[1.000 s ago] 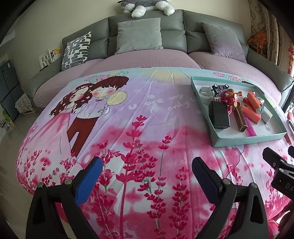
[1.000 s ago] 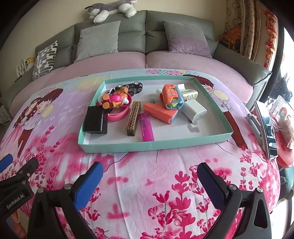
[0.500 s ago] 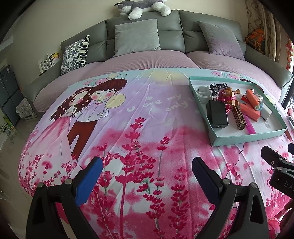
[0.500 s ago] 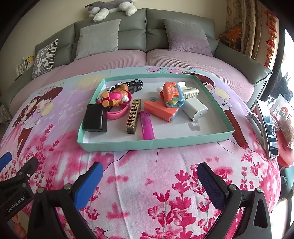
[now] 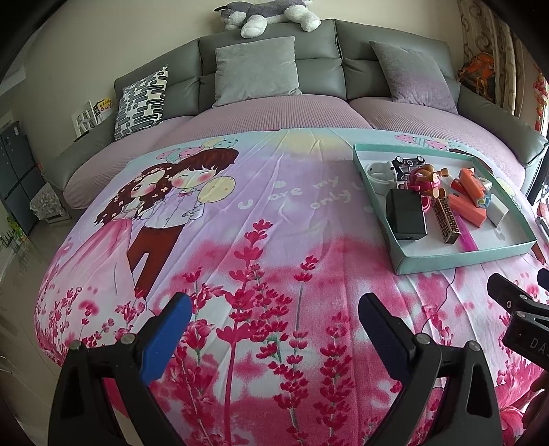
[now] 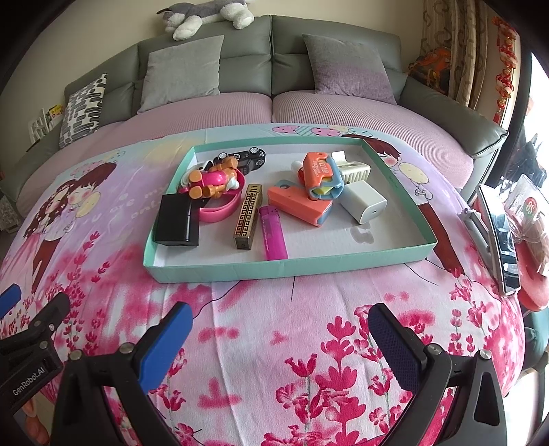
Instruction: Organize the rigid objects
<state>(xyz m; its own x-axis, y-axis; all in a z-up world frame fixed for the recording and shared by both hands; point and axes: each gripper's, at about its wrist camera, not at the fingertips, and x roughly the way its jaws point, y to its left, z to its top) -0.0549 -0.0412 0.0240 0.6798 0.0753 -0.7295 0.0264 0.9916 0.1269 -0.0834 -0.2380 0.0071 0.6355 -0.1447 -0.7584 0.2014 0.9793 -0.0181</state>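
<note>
Grey sofa (image 5: 308, 79) along cream wall (image 5: 85, 41); two grey cushions, one patterned cushion (image 5: 140, 101); plush dog (image 5: 267, 13) lying on backrest. Mauve seat pads (image 6: 206, 113). Printed pink floral cloth (image 5: 257, 274) spread in front. Patterned curtain (image 6: 459, 51) at right, daylight beyond. Dark cabinet (image 5: 15, 178), pale floor at left

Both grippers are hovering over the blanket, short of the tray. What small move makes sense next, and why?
Probably ease the right gripper forward toward the teal tray. It is open and empty and faces the tray squarely, with the pink lighter lying closest to the near wall. The left gripper is also open but sits off to the tray's left.
</note>
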